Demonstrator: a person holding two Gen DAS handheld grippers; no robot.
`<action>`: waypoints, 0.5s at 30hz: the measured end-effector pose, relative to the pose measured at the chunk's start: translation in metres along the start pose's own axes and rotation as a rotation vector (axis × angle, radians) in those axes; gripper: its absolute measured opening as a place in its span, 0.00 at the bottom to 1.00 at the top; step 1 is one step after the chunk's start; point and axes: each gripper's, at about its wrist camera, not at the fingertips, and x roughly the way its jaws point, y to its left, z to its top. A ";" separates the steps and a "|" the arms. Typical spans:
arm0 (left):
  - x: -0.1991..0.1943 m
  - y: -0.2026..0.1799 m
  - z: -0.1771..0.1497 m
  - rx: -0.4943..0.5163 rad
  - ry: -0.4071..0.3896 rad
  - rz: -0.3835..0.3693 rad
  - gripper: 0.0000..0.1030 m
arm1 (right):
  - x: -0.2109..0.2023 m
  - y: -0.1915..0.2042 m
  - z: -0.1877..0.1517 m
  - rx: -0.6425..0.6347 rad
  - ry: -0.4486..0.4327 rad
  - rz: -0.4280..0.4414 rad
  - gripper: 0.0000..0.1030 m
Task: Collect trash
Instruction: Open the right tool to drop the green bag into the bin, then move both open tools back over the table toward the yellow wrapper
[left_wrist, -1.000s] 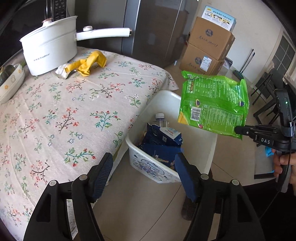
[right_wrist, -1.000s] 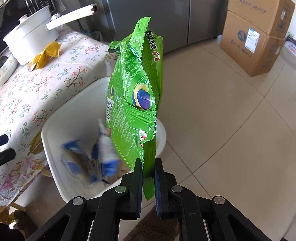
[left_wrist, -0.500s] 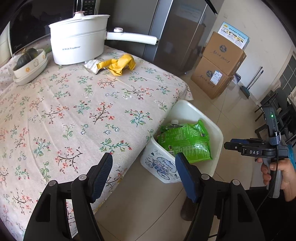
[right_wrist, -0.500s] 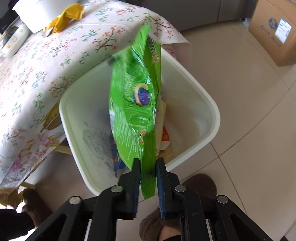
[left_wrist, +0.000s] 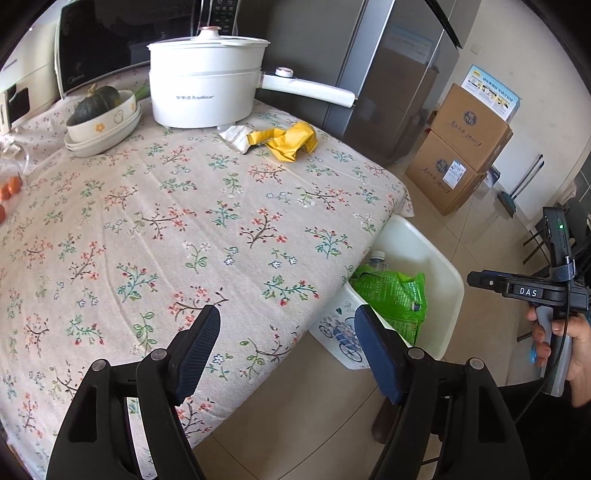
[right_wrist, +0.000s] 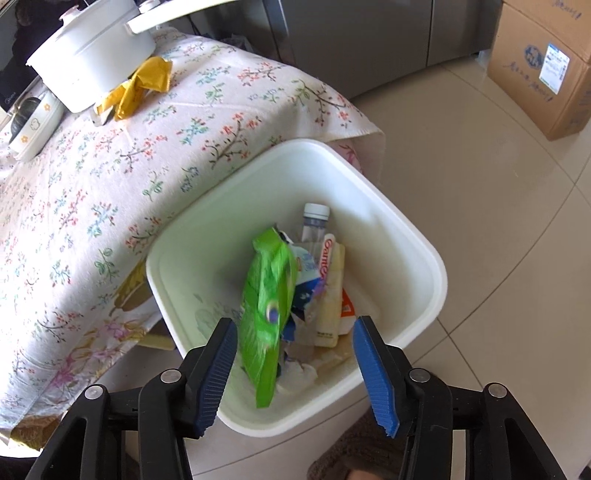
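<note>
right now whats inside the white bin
In the white bin: a green bag, a clear bottle, blue-and-white wrappers and a cream carton. The bottom beneath them is covered.

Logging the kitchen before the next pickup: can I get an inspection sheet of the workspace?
Surface: floral tablecloth, clear in the middle.
Job's things: green bag in white bin with bottle; yellow wrapper on table.
Clutter: pot, squash bowl.
Grippers: left claw open, empty, over the table edge; right claw has just been opening, bag dropped free.
Cables: thin one by right hand.
Surroundings: fridge, boxes, tiled floor.
</note>
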 end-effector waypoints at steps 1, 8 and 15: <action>-0.001 0.004 0.001 -0.008 -0.002 0.009 0.77 | -0.001 0.003 0.002 -0.003 -0.005 0.003 0.59; -0.011 0.034 0.009 -0.072 -0.024 0.077 0.89 | -0.004 0.033 0.018 -0.034 -0.042 0.005 0.64; -0.025 0.059 0.027 -0.091 -0.066 0.153 1.00 | -0.004 0.075 0.038 -0.079 -0.093 0.000 0.76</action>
